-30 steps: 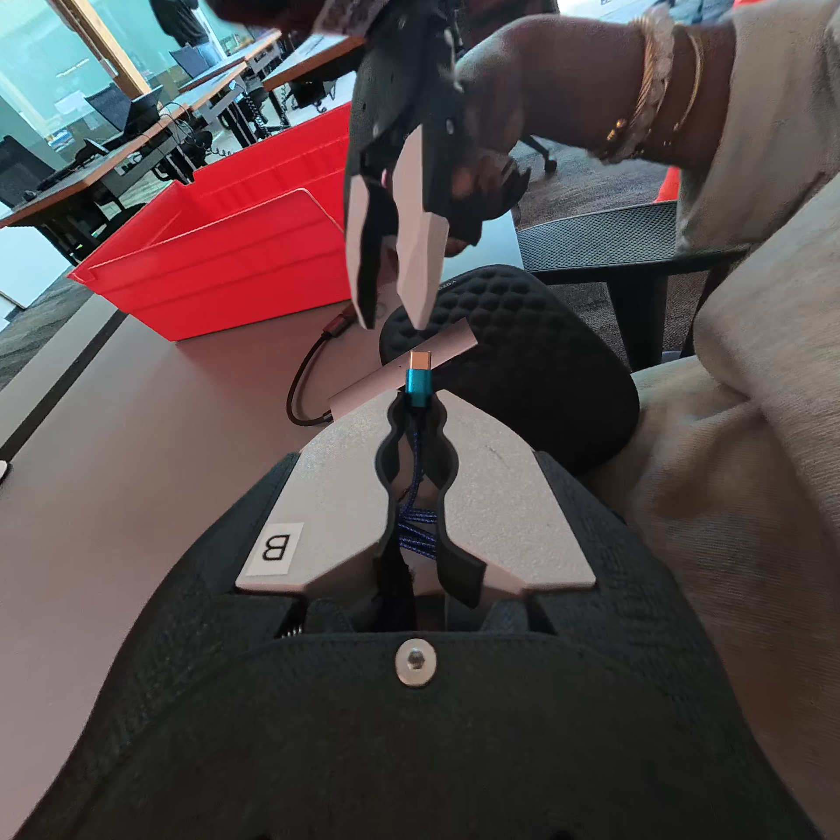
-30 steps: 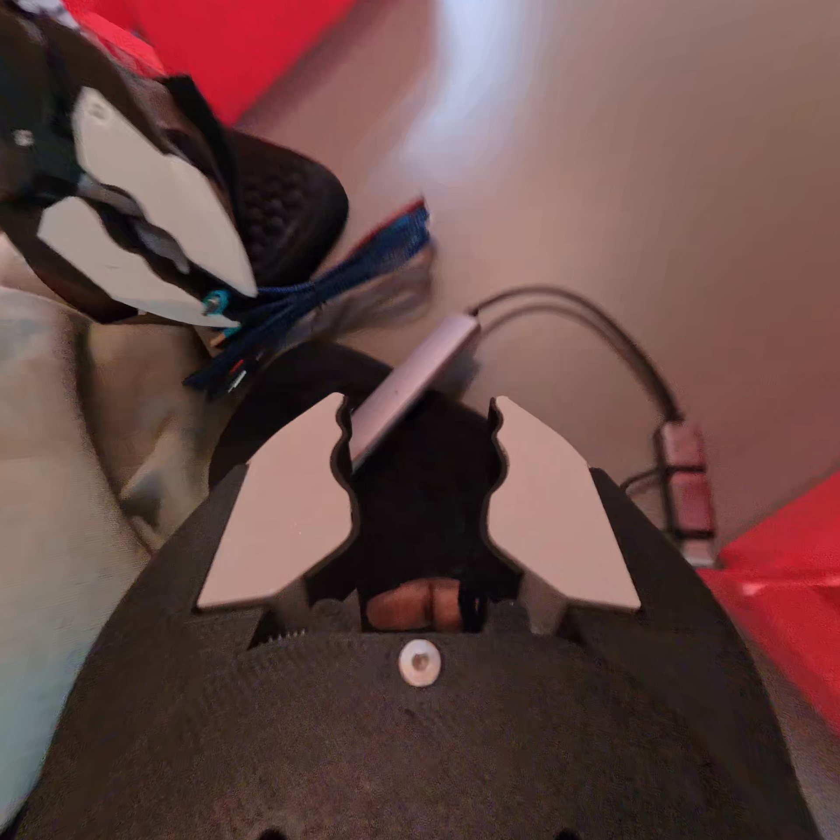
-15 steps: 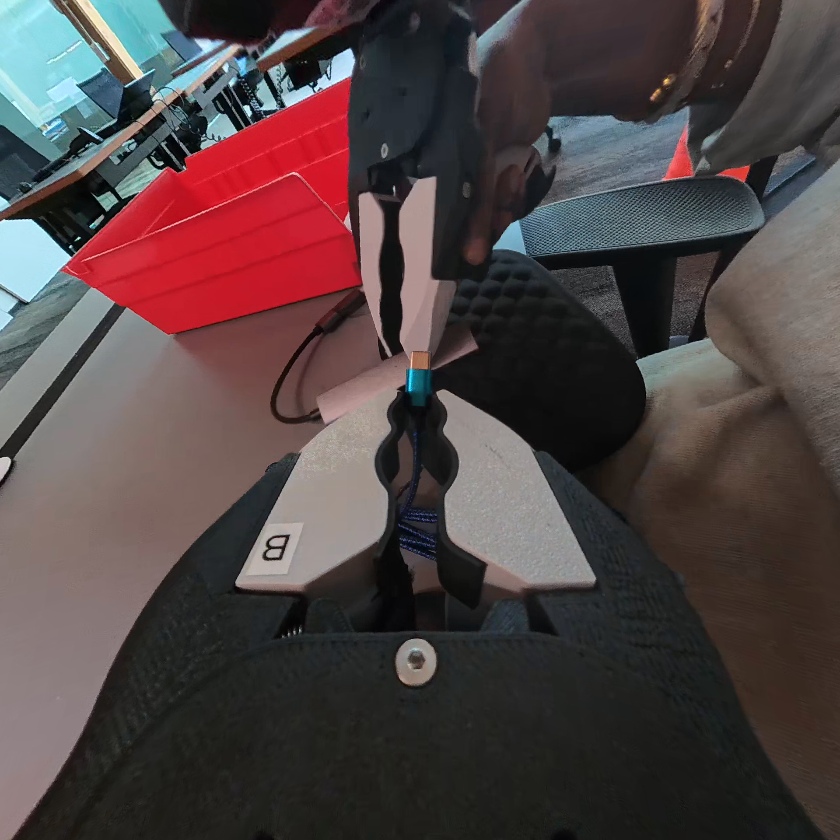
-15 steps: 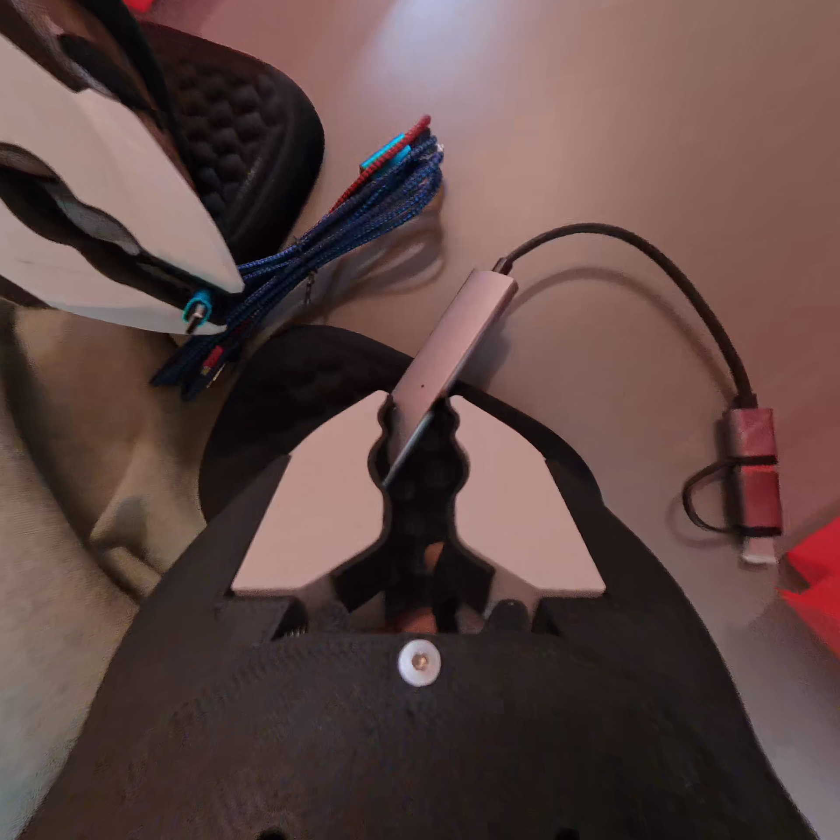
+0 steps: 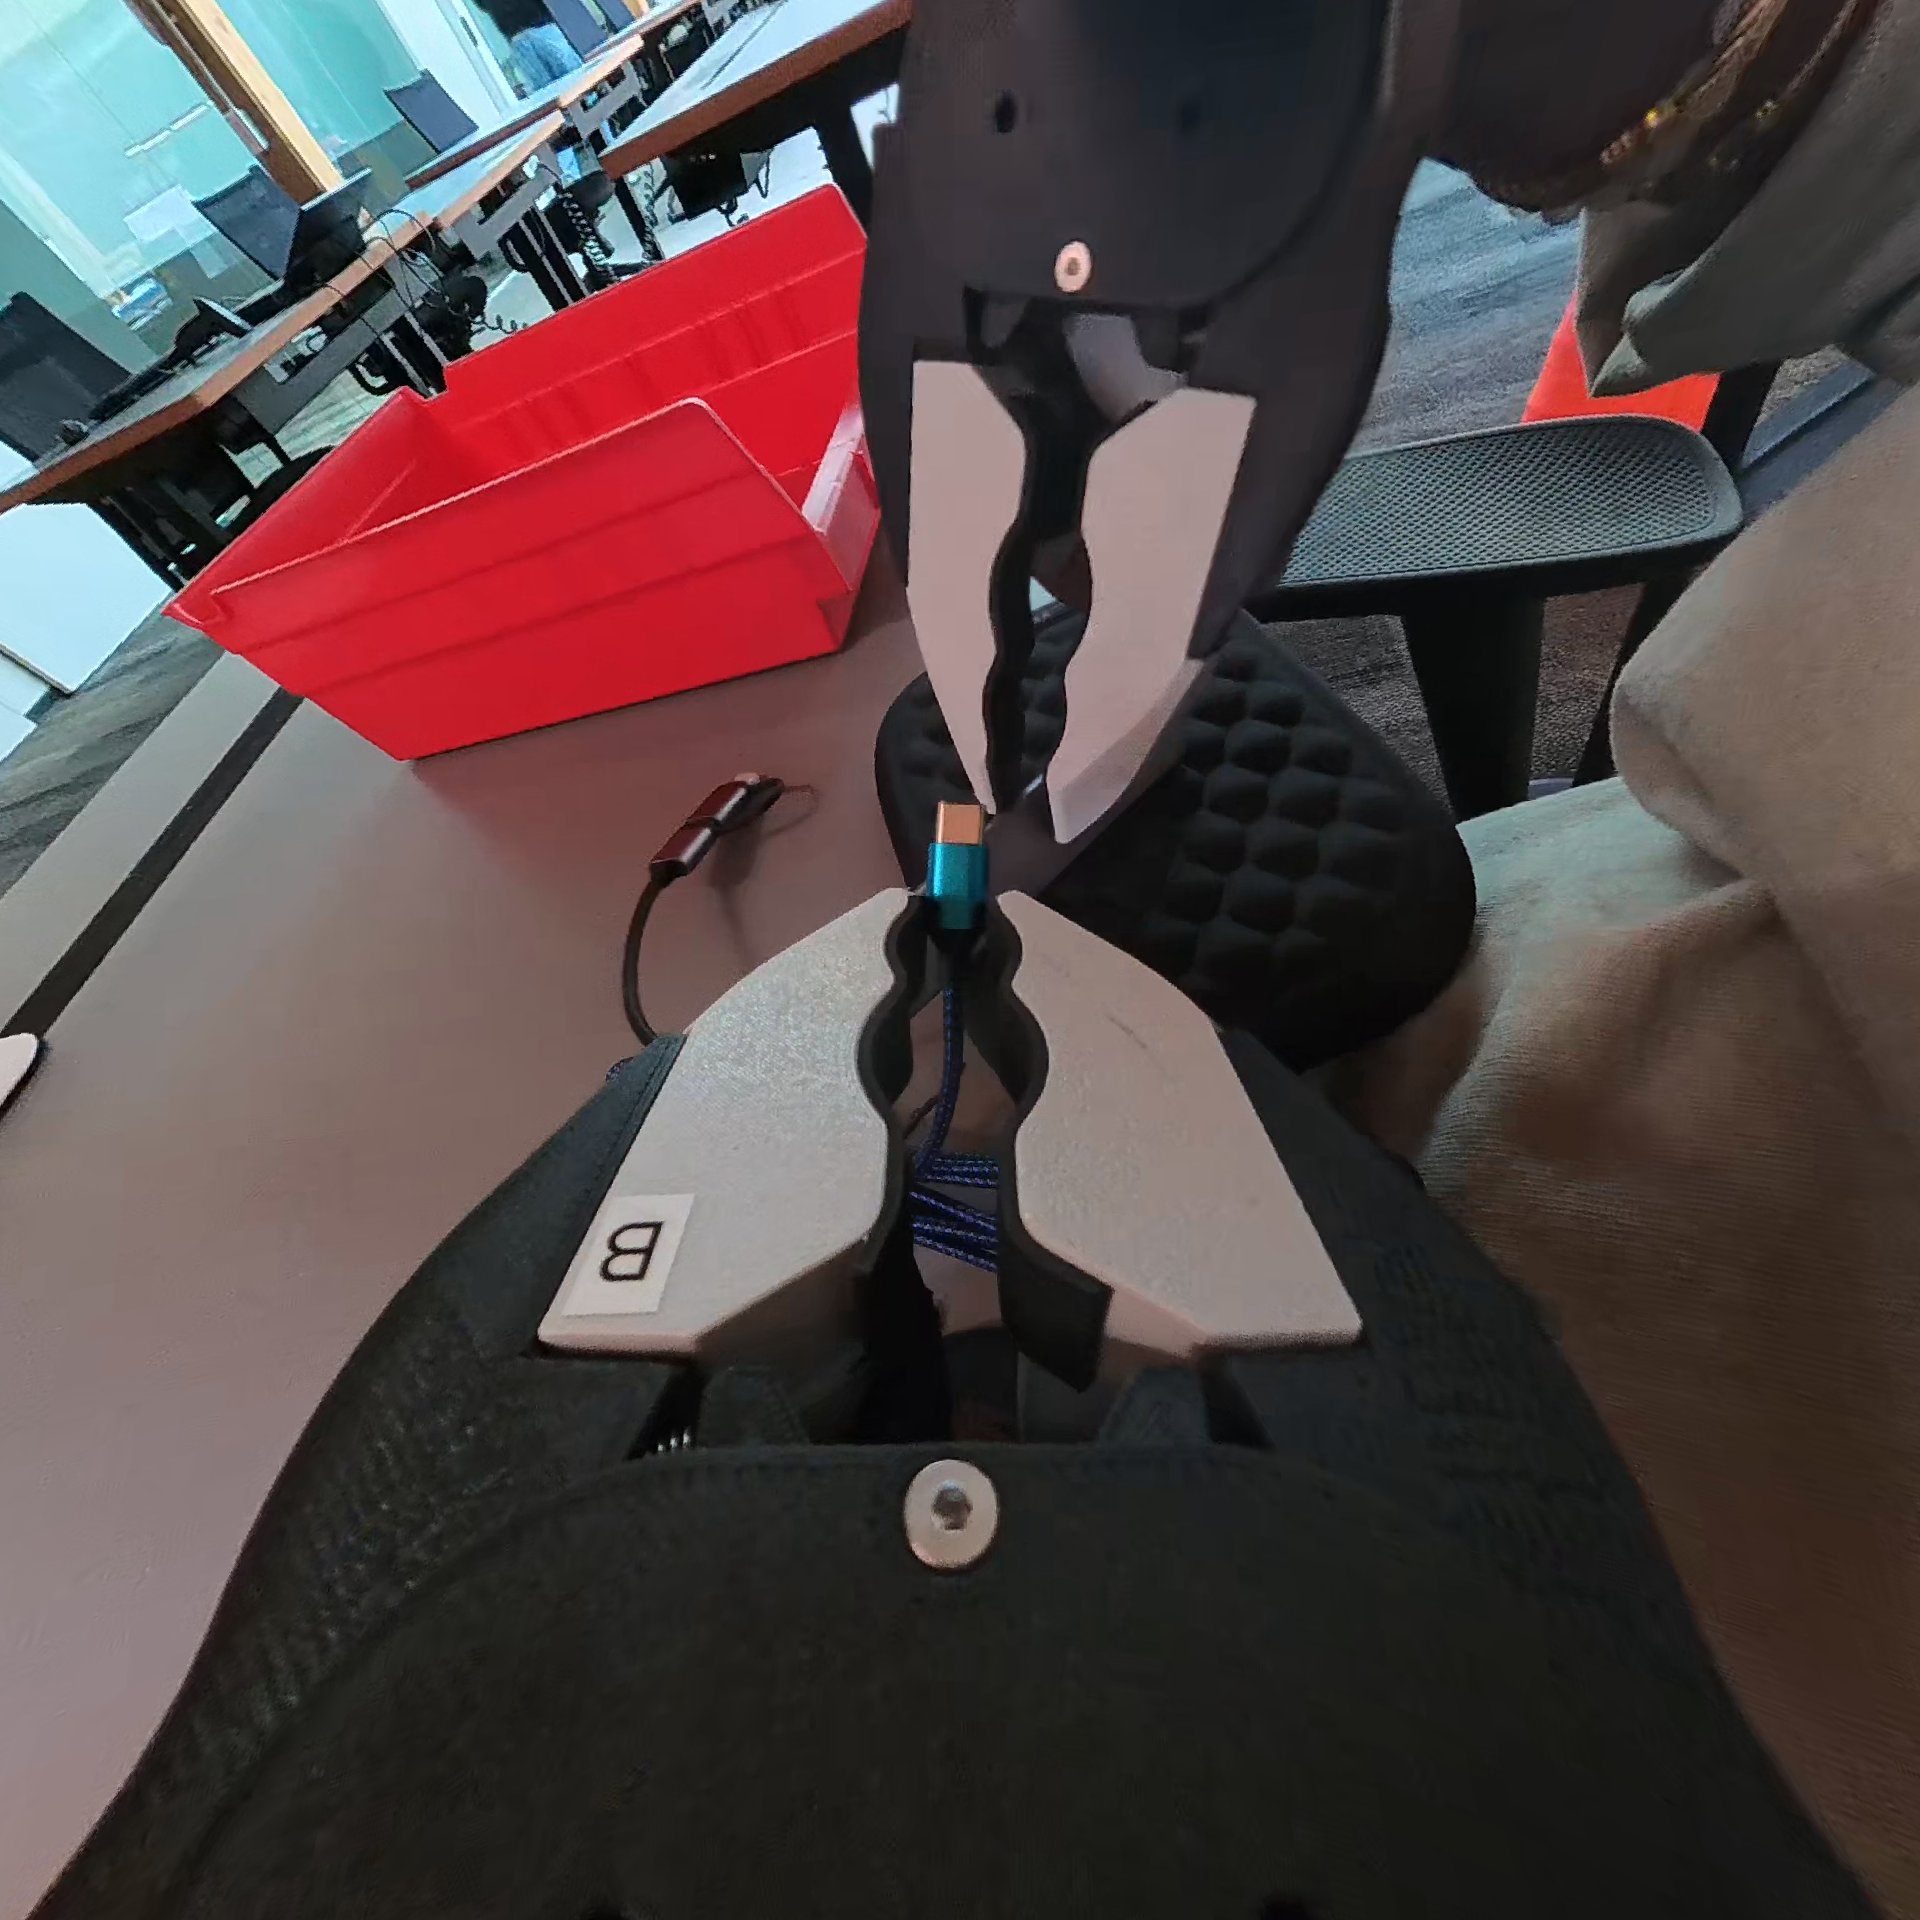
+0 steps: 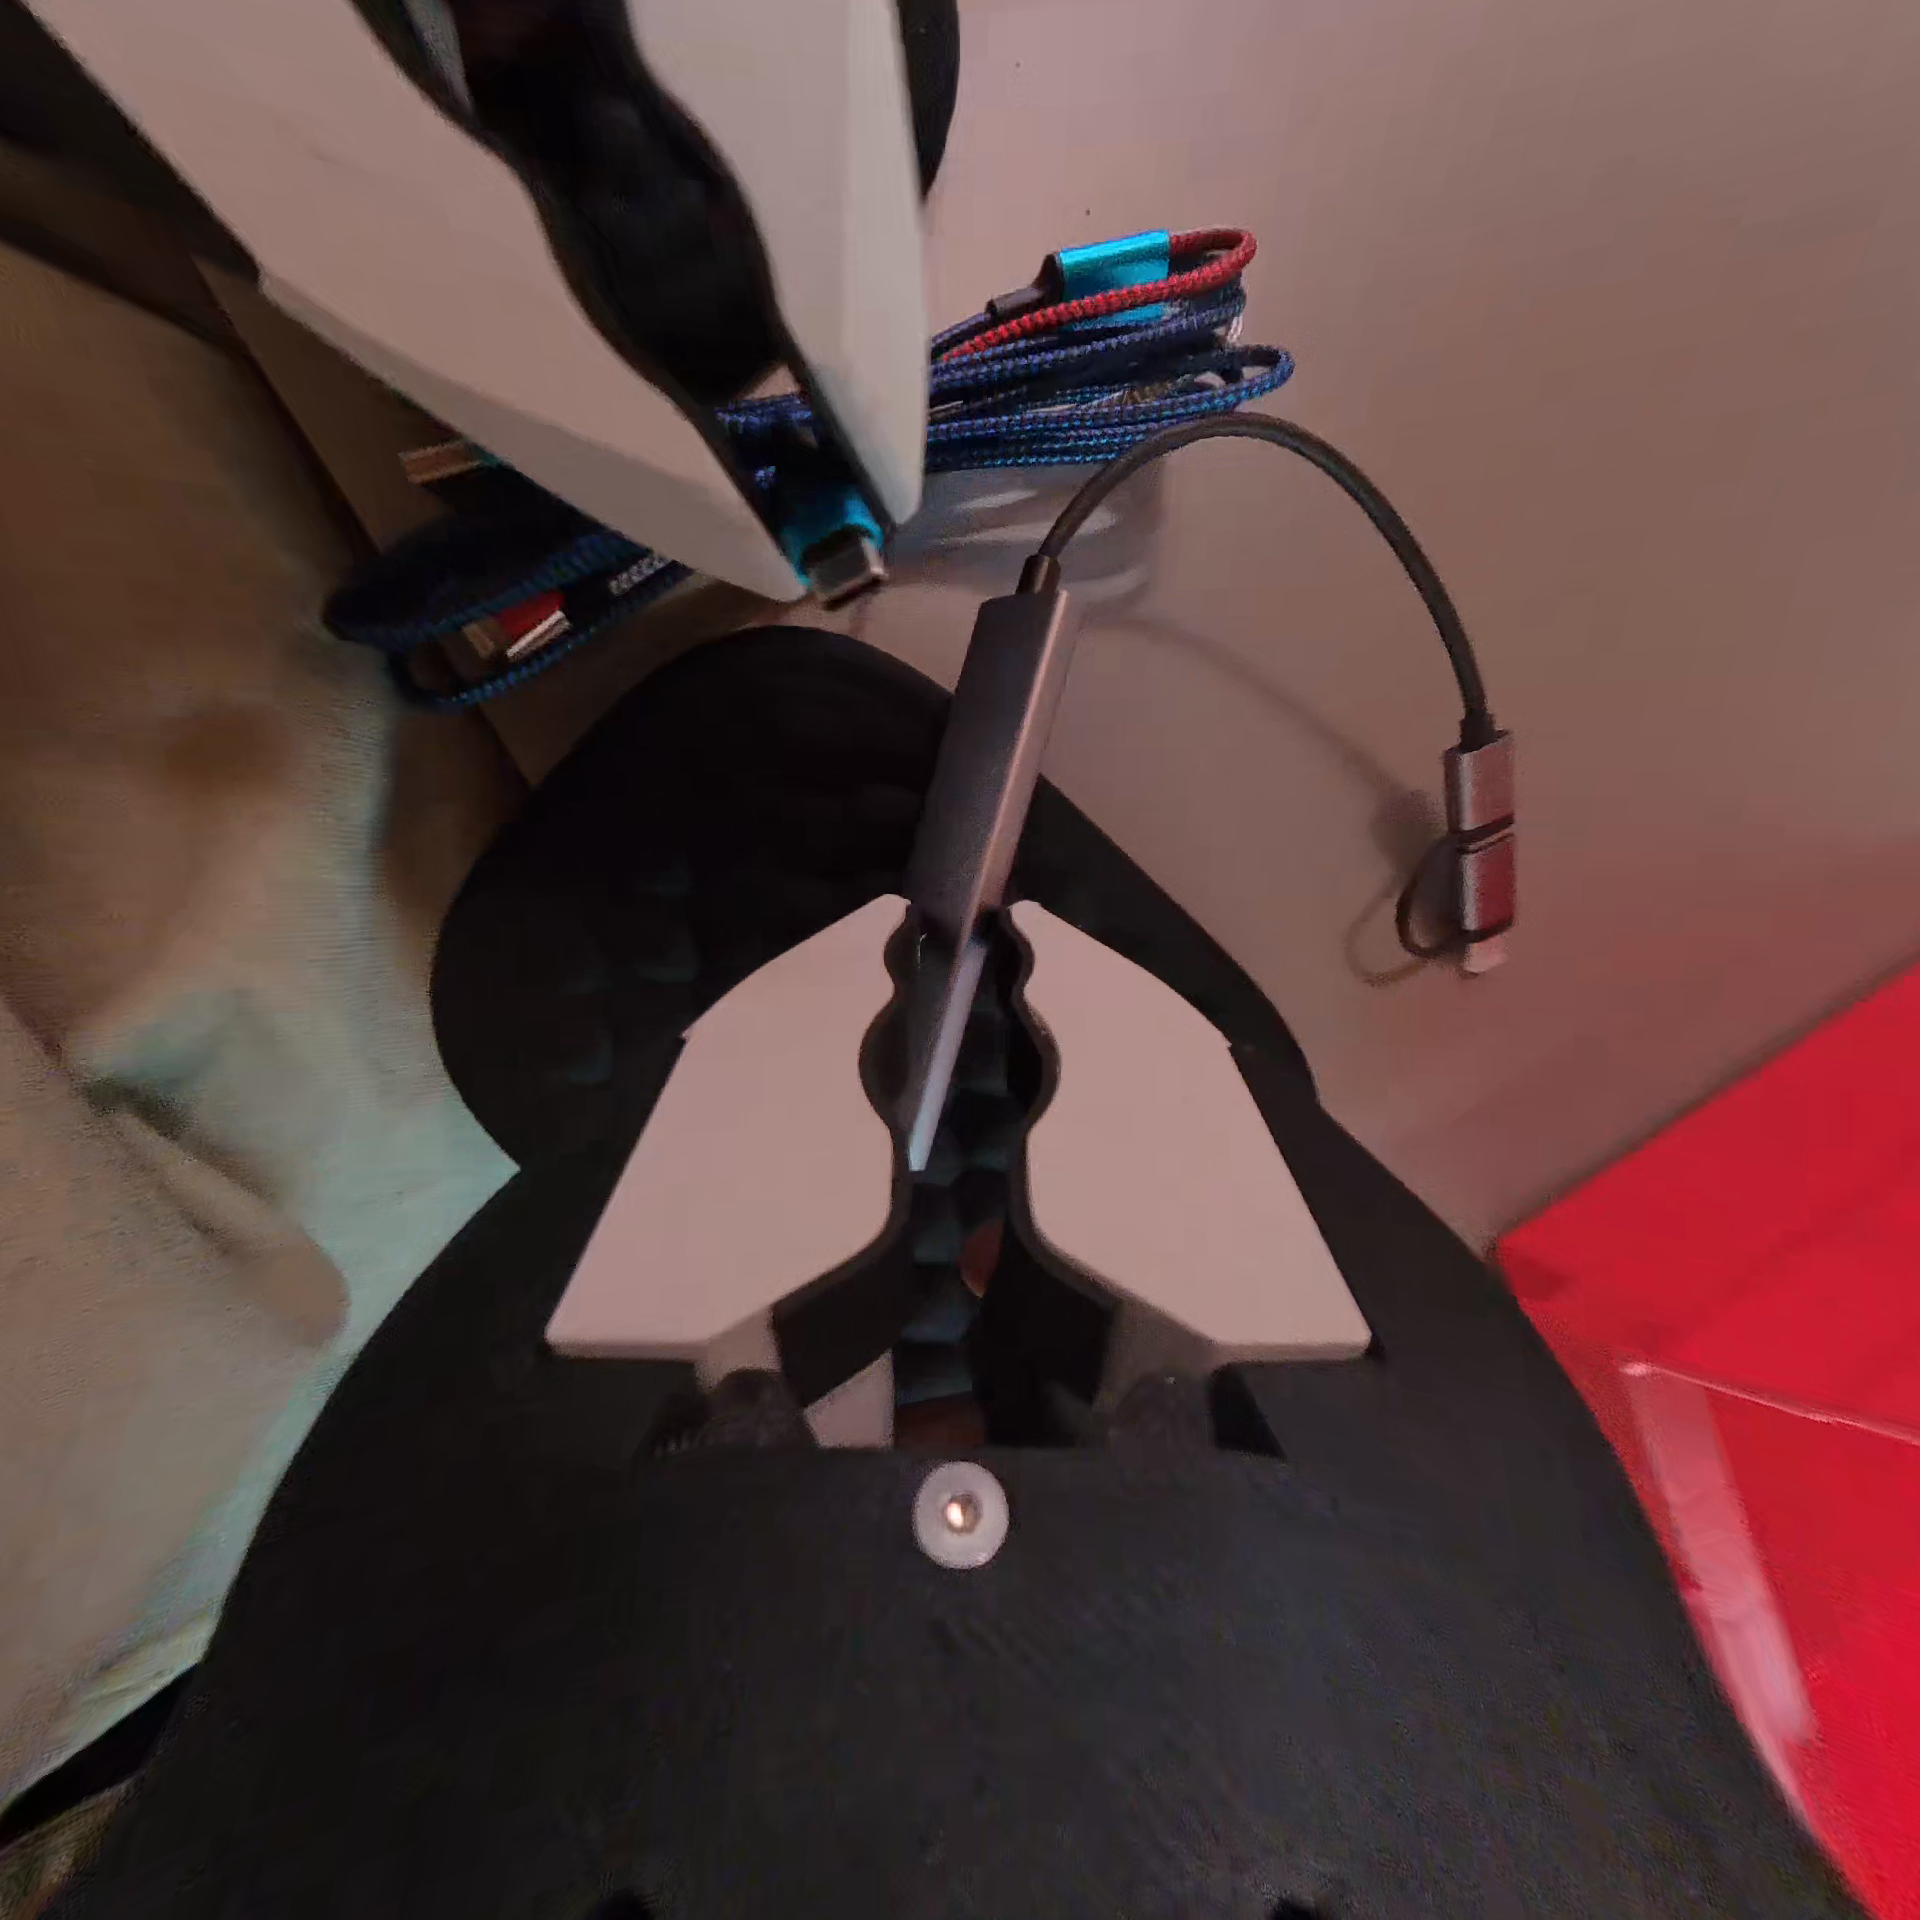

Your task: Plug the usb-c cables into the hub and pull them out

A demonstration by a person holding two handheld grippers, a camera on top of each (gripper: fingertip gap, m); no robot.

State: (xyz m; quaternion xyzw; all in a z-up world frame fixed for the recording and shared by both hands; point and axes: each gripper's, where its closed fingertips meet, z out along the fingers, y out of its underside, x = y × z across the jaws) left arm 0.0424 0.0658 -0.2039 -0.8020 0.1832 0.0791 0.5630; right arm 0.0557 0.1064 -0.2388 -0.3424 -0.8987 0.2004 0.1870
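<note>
My left gripper is shut on the teal USB-C plug of a blue braided cable, with the metal tip sticking out in front. My right gripper is shut on one end of the slim grey hub and holds it tilted over a black pad. In the right wrist view the left gripper with the plug is just left of the hub's far end, a small gap apart. In the left wrist view the right gripper points down right above the plug, and the hub is mostly hidden.
A bundle of blue and red braided cables lies on the brown table. The hub's black lead ends in a grey adapter. A red bin stands behind. A black dimpled pad lies at the table edge, next to the person's lap.
The right gripper came down, shut on the hub and tilted it up off the pad. The left gripper with the plug is now much closer to the hub.
</note>
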